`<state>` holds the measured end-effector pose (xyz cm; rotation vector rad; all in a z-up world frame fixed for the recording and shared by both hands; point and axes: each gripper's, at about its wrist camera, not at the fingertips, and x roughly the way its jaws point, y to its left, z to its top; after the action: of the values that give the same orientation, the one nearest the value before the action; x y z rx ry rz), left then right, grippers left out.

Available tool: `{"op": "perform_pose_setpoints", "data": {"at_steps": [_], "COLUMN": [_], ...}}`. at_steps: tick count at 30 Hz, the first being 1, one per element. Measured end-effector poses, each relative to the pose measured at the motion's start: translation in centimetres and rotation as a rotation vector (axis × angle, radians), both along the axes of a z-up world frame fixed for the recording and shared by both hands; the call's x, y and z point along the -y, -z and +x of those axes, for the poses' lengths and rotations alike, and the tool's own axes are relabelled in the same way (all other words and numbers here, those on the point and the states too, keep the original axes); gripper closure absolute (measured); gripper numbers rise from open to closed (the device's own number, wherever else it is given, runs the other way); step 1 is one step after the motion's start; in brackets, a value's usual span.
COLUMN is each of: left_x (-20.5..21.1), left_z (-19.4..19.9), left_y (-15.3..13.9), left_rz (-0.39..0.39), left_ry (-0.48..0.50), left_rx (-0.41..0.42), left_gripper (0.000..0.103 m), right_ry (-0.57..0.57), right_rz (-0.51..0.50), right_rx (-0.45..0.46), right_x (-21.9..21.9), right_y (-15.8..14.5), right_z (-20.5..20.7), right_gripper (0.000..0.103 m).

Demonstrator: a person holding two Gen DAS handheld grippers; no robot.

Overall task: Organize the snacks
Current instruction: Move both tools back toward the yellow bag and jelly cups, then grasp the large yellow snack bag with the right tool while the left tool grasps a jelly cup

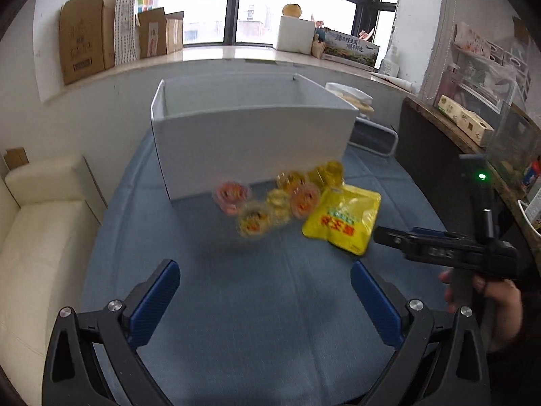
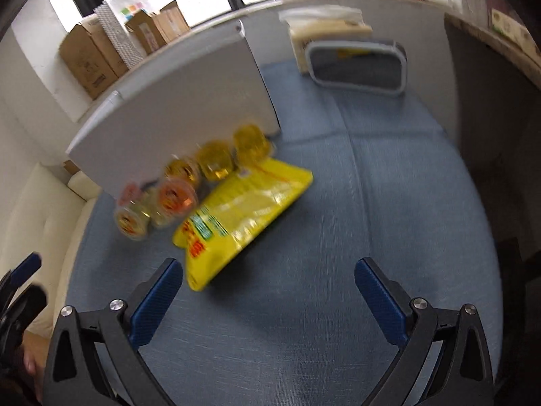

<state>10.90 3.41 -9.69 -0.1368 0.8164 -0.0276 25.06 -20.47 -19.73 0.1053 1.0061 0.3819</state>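
Blue-covered surface (image 1: pixel 236 304) carries a white open-topped box (image 1: pixel 253 142). Yellow snack pouch (image 2: pixel 236 216) lies flat just before the box's corner; small jelly cups (image 1: pixel 267 203), blurred, cluster beside it against the box wall. Left hand-held gripper (image 1: pixel 265 299) and right hand-held gripper (image 2: pixel 268 299) both spread wide, holding nothing.

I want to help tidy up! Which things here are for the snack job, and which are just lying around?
For the job:
- yellow snack bag
- little jelly cups, beside the bag
- white box behind them
- left claw and right claw, both open and empty

Just lying about:
- cardboard boxes on the windowsill
- cream sofa
- grey basket
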Motion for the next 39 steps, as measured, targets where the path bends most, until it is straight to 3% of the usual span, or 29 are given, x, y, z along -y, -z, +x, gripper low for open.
{"op": "perform_pose_setpoints", "data": {"at_steps": [10,15,22,30,39], "left_x": [-0.8,-1.5,-1.9,-0.5,0.8], "left_z": [-1.0,-0.9,-0.6,-0.1,0.2], "left_y": [1.1,1.3,2.0,2.2,2.0], "left_rz": [-0.057,-0.062,-0.082,-0.074,-0.04], "left_ry": [-0.018,-0.019,-0.014,0.016,0.042], "left_rx": [-0.017,-0.024,-0.027,-0.029,-0.032], "left_gripper": [0.0,0.0,0.0,0.0,0.0], "right_ry": [0.034,0.044,-0.006,0.055,0.013], "right_rz": [-0.14,-0.279,-0.282,-0.302,-0.311], "right_rx": [0.026,0.061,0.077,0.087,0.087], "right_x": [-6.9,-10.6,-7.6,-1.9,-4.4], "right_y": [1.1,1.7,2.0,1.3,1.8], "right_z": [2.0,3.0,2.8,1.9,4.5], "right_gripper": [0.0,0.0,0.0,0.0,0.0]}}
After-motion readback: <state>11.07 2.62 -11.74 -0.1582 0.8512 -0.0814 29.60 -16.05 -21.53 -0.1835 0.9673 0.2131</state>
